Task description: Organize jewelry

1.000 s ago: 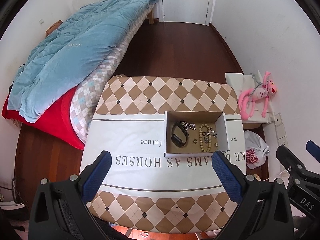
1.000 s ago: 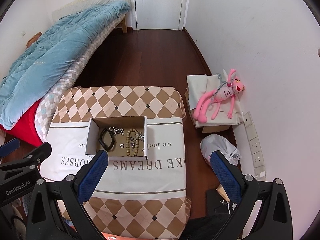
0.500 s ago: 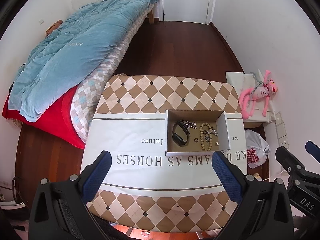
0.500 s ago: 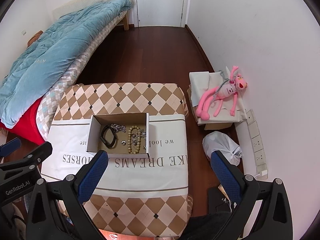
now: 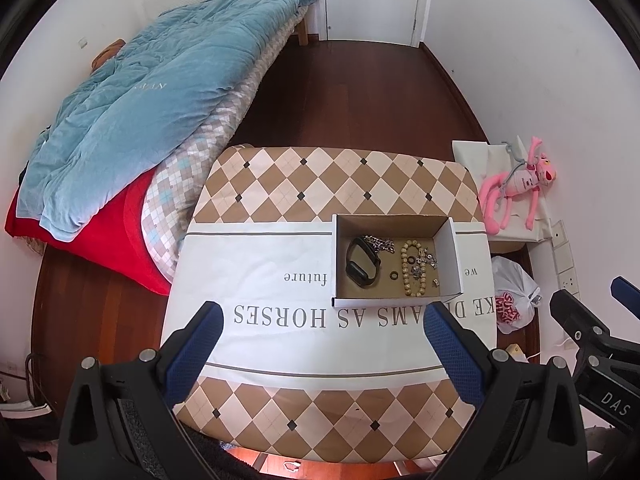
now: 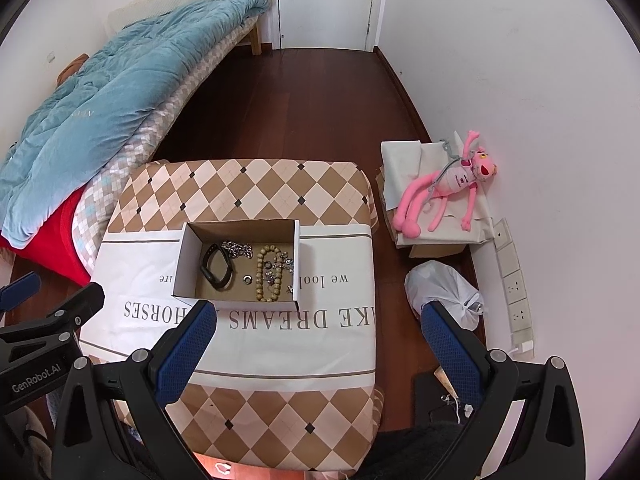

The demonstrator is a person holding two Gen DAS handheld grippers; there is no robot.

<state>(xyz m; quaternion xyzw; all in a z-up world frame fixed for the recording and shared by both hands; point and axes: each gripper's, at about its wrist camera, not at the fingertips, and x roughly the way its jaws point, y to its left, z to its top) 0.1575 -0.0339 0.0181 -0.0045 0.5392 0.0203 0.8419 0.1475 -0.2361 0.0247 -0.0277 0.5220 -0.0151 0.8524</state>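
Note:
An open cardboard box (image 5: pixel 450 258) stands on the cloth-covered table (image 5: pixel 280 304). Inside lie a black wristband (image 5: pixel 362 263), a silver chain (image 5: pixel 378 243), a wooden bead bracelet (image 5: pixel 409 268), a small dark ring (image 5: pixel 394 276) and small silver pieces (image 5: pixel 426 262). The box also shows in the right wrist view (image 6: pixel 182 256) with the wristband (image 6: pixel 218 266) and beads (image 6: pixel 266 274). My left gripper (image 5: pixel 320 344) is open and empty, held high above the table's near side. My right gripper (image 6: pixel 316 344) is open and empty, high over the table's right edge.
A bed with a blue duvet (image 5: pixel 140 120) stands to the left. A pink plush toy (image 6: pixel 444 196) lies on boxes by the right wall, with a white plastic bag (image 6: pixel 444 292) on the wooden floor below. A white door (image 6: pixel 328 0) is at the far end.
Both grippers have drifted slightly back and upward, so the table and box sit a little lower in the right view. The jaws stayed open. Nothing in the box moved.

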